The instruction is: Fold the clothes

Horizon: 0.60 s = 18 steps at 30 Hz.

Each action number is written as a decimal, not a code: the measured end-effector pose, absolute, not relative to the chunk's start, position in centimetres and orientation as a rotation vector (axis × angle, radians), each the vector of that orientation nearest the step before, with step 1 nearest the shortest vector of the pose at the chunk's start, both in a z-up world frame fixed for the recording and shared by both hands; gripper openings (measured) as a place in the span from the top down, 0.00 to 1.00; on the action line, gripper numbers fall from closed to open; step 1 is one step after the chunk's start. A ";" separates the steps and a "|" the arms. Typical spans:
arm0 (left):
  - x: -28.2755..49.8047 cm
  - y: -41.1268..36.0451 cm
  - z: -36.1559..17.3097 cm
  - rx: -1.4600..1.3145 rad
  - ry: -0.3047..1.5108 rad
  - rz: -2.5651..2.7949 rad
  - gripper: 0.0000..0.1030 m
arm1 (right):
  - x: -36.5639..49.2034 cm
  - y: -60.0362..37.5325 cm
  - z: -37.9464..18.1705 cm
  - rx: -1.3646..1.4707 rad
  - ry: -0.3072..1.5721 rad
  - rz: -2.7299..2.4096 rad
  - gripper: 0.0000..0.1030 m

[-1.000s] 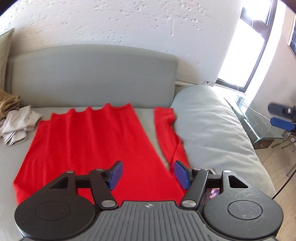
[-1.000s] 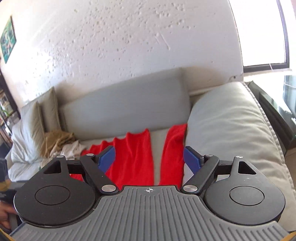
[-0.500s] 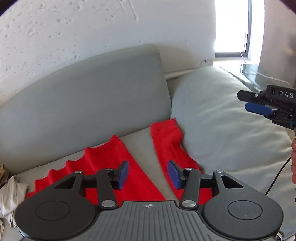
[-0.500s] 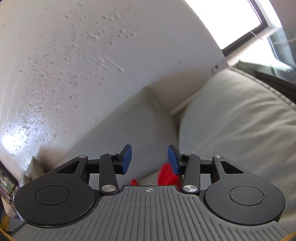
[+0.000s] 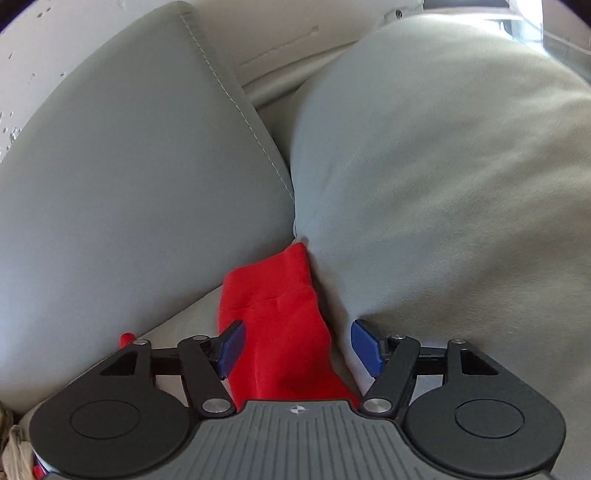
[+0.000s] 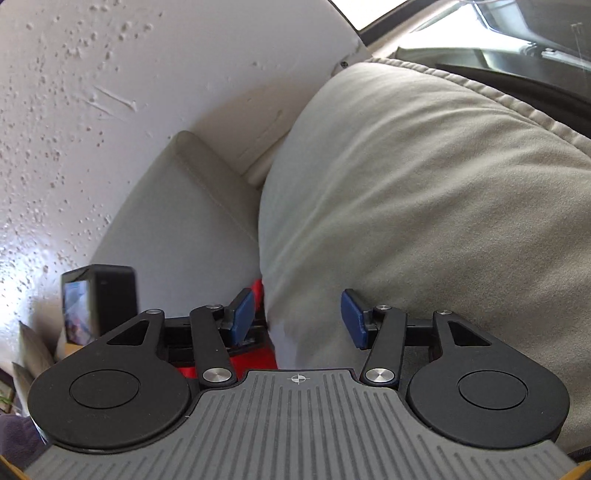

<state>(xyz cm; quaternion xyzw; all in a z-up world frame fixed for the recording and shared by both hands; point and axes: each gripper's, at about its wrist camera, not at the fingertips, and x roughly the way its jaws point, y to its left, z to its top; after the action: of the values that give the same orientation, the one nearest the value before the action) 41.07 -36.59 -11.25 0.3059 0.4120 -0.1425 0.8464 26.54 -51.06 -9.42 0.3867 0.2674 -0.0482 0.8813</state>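
Left wrist view
Left claw (image 5: 295, 347): shown at the bottom centre of the frame, its blue pads (image 5: 231, 349) spread wide apart with nothing clamped between them.
Red garment (image 5: 277, 317): a strip of it is seen at lower centre, lying between the spread pads; whether either pad touches it cannot be told. Its far end is tucked into the crease where the two cushions meet.
Grey back cushion (image 5: 129, 184): the left half of the frame is filled by it, with a stitched seam running down its right edge.
Beige armrest cushion (image 5: 443, 184): the right half is filled by it, pressed against the back cushion.
White wall (image 5: 280, 33): seen along the top.

Right wrist view
Right claw (image 6: 297, 321): placed at lower centre, pads parted, nothing held.
Red garment (image 6: 258, 291): only a sliver is seen beside the left pad, against the armrest cushion (image 6: 424, 203).
Back cushion (image 6: 177, 221): seen at centre left.
Camera (image 6: 98, 299): a small black one, shown at the left edge.
Textured wall (image 6: 110, 74): upper left.
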 end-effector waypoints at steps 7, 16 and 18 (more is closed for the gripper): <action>41.4 -36.3 -11.8 0.654 0.822 -0.227 0.86 | 26.5 -51.0 -9.3 0.777 0.542 -0.099 0.46; 37.6 -25.2 1.0 -0.154 0.740 -0.874 0.95 | 25.5 -53.6 -9.7 0.951 0.460 0.123 0.40; 36.5 -22.6 3.1 -0.343 0.718 -1.003 0.95 | 24.9 -54.4 -10.0 1.036 0.392 0.210 0.40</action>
<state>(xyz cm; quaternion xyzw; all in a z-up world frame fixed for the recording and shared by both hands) 36.55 -22.61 3.06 -0.1600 0.3351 -0.4679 0.8020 24.88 -54.44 -9.97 0.4909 0.1859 0.0997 0.8453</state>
